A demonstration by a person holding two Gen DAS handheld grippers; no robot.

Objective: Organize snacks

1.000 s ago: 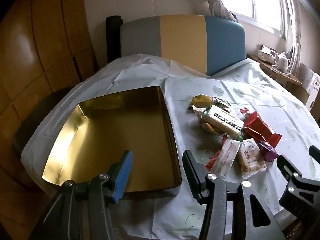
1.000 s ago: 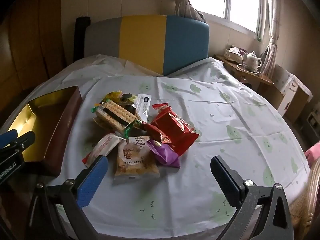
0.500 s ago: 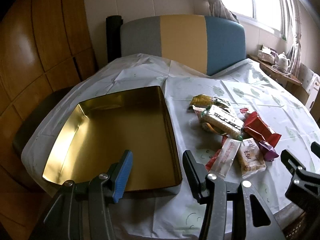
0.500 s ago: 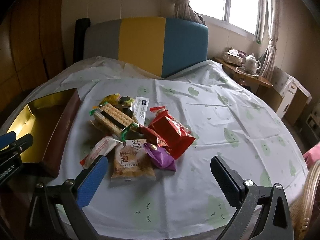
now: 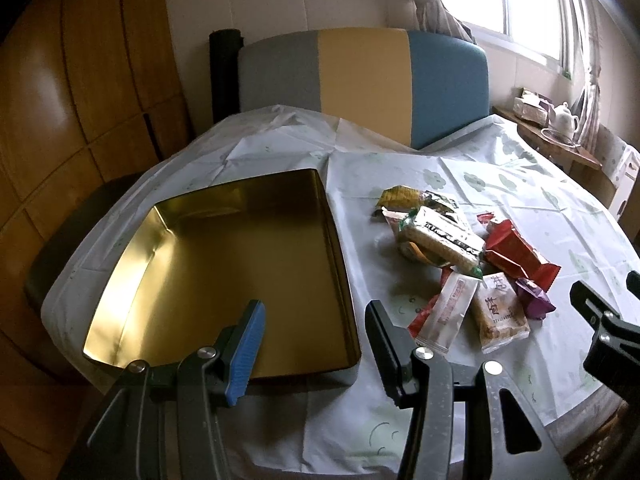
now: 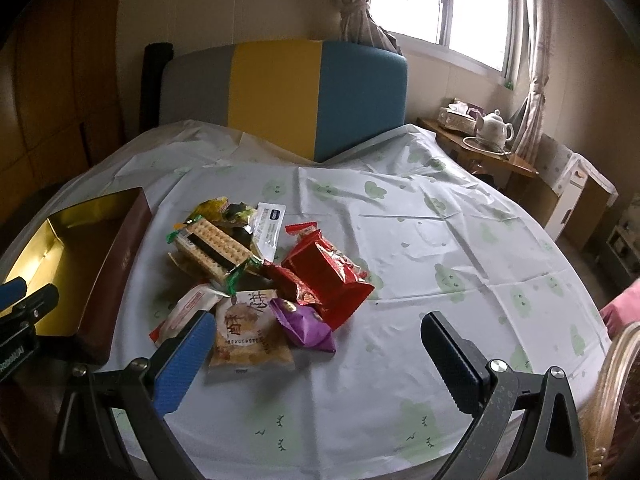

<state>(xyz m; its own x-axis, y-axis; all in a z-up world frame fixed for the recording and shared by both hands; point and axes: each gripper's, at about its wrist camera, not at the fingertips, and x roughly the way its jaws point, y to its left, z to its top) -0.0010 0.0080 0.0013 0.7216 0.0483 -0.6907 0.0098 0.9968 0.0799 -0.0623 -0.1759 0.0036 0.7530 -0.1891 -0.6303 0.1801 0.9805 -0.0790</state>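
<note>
Both the left tongs [image 5: 314, 330] and right tongs [image 6: 316, 354] are held released above the bench [image 6: 420, 240]; bare cloth is seen at 3 o'clock of the snack pile [image 6: 264, 276], the gold tin [image 5: 224, 276] at 9.

The right gripper [image 6: 316, 348] has edged toward the snack pile [image 6: 260, 276], its blue finger [image 6: 186, 360] now overlapping the white-and-red packet [image 6: 188, 308] at the pile's 7 o'clock edge. In the left wrist view, it has slipped farther toward the 4 o'clock corner.
</note>
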